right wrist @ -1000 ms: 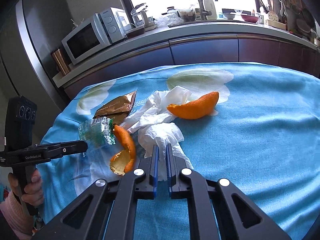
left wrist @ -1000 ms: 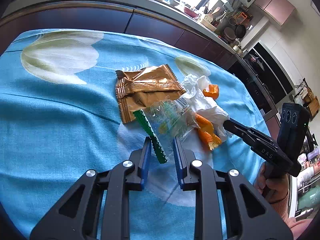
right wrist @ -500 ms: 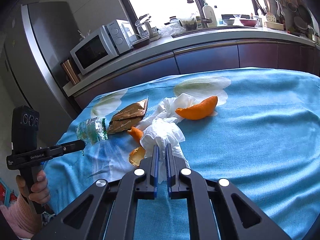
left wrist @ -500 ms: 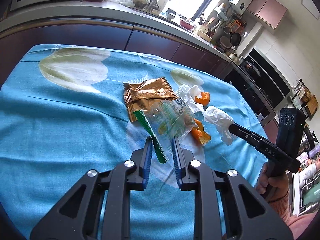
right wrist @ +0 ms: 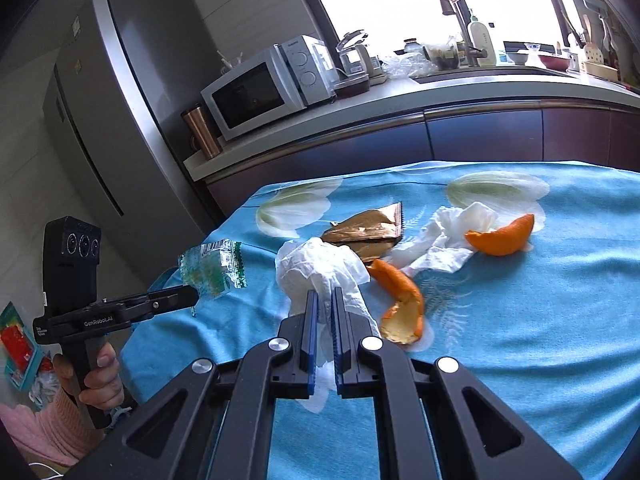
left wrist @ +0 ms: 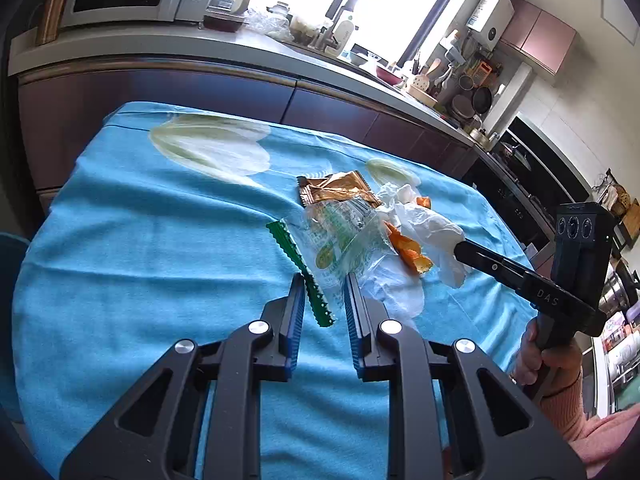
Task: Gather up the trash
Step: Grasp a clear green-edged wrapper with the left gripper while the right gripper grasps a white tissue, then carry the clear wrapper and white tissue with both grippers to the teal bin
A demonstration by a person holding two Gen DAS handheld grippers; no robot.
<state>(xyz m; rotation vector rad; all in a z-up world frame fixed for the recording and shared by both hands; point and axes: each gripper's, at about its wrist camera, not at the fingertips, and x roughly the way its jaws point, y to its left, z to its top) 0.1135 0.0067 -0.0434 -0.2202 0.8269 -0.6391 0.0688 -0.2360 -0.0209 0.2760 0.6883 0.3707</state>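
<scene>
My left gripper (left wrist: 323, 284) is shut on a clear green-printed plastic wrapper (left wrist: 340, 240) and holds it above the blue tablecloth (left wrist: 160, 248); it also shows in the right wrist view (right wrist: 212, 268). My right gripper (right wrist: 324, 300) is shut on a crumpled white tissue (right wrist: 320, 268), lifted off the cloth; the tissue also shows in the left wrist view (left wrist: 432, 232). On the cloth lie a brown foil wrapper (right wrist: 368, 232), a second white tissue (right wrist: 452, 236), a curled orange peel (right wrist: 400, 300) and a larger orange peel (right wrist: 500, 236).
A kitchen counter (right wrist: 400, 92) with a microwave (right wrist: 264, 88) and a sink runs behind the table. A grey fridge (right wrist: 120, 120) stands at the left. The table's left edge (right wrist: 168, 280) drops off near my left gripper.
Both grippers have risen and pulled back from the pile, each carrying its item. The tissue has come up off the cloth, and the wrapper hangs clear of the table.
</scene>
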